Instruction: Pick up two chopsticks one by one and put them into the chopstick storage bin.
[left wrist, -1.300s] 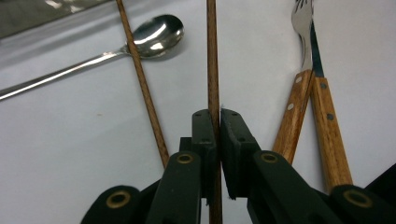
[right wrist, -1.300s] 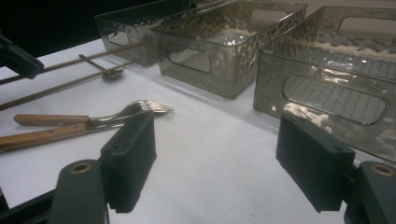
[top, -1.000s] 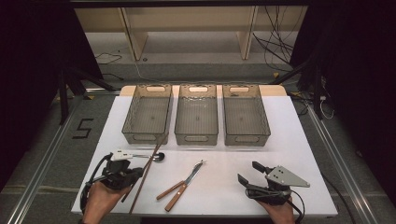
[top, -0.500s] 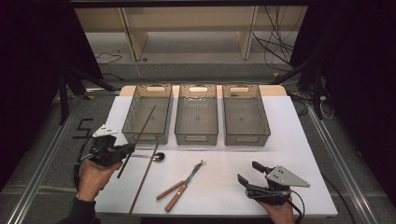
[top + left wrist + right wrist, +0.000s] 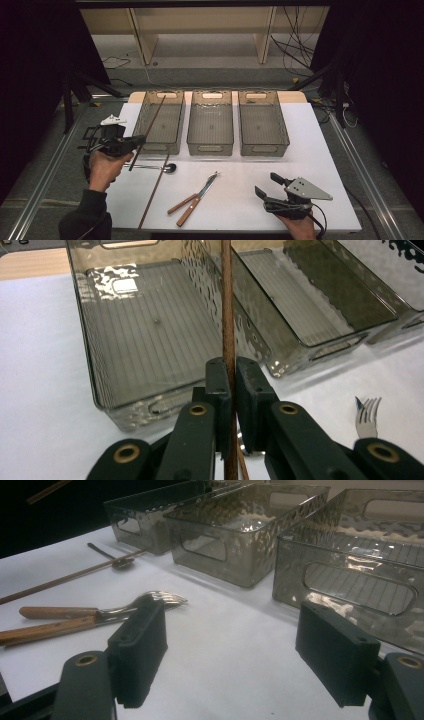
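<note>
left claw (image 5: 229, 390): clenching one chopstick (image 5: 148, 130) partway along, long end sticking out ahead over the left bin (image 5: 161, 142)

doing it well: I'd be tipping the far end down inside the bin walls before letting go, so it isn't bridging the rim

right claw (image 5: 272, 186): resting released on the bench (image 5: 240, 210)

other chopstick (image 5: 153, 192): lying below the left claw, beside the spoon (image 5: 155, 166)
</note>
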Available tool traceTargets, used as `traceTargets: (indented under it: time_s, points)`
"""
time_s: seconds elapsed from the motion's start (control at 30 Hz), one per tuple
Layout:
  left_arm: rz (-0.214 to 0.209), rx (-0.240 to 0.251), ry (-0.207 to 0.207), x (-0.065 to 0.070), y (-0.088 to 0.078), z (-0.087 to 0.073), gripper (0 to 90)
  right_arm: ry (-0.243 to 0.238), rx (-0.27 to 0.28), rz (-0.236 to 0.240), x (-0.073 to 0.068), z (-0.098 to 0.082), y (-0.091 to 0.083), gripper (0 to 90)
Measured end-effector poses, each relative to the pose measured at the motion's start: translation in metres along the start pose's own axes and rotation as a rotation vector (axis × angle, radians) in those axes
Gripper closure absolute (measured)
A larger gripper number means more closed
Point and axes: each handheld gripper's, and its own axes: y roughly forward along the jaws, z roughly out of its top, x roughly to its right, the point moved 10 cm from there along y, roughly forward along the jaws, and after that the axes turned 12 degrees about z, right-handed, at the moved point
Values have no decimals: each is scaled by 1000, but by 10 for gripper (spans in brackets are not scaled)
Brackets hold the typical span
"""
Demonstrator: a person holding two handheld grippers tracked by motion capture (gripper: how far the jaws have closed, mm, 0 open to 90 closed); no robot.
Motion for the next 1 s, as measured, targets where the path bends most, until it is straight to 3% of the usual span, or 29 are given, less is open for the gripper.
traceTargets:
  time_s: [0.37,0.53,0.63,1.0]
  points:
    - [3,-8,-5,-11,32,26,845,1,3,0,1,0,0,289]
    - [19,-21,19,-20,50,35,844,0,2,0,1,0,-1,289]
    - [39,-36,45,-26,61,39,844,0,1,0,1,0,-1,289]
    - [72,-71,61,-35,88,40,844,2,1,4,1,-1,0,289]
